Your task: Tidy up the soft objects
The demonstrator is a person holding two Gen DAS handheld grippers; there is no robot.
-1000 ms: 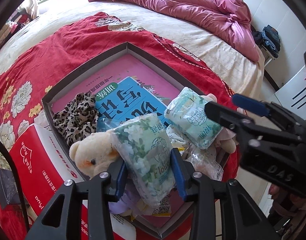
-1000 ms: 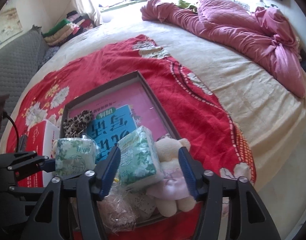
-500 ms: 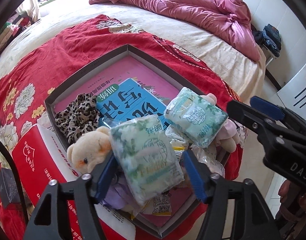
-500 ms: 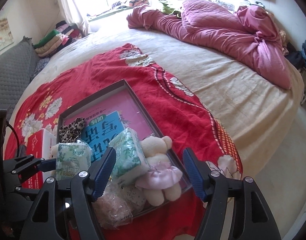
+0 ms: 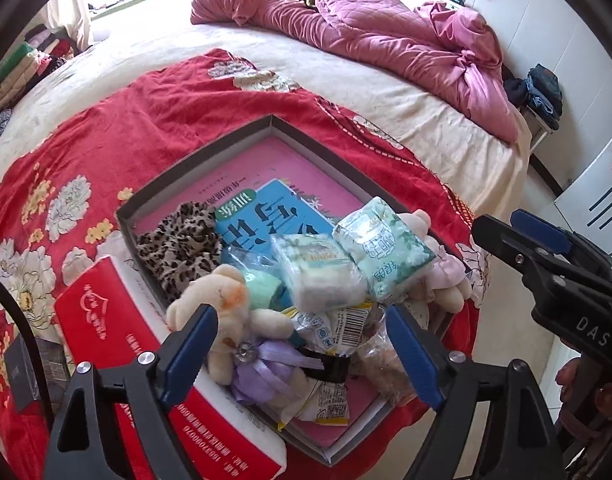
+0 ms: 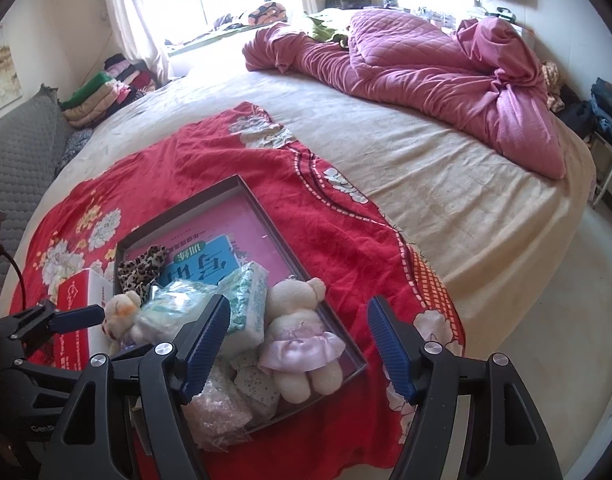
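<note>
Left tool [image 5: 302, 344] and right tool [image 6: 298, 344] gape wide, apparently holding nothing.

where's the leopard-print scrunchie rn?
In the tray, at its left side: the leopard scrunchie lies beside the blue book, just behind the cream bear. The right wrist view shows it at the tray's far-left corner.

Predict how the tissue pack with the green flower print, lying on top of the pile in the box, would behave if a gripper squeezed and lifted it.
The tissue pack looks puffy, so it would probably squash rather than resist. Its glossy film wrap may slip between the fingers. It seems light, yet it rests tilted on a teddy bear, so nudging could slide it off.
</note>
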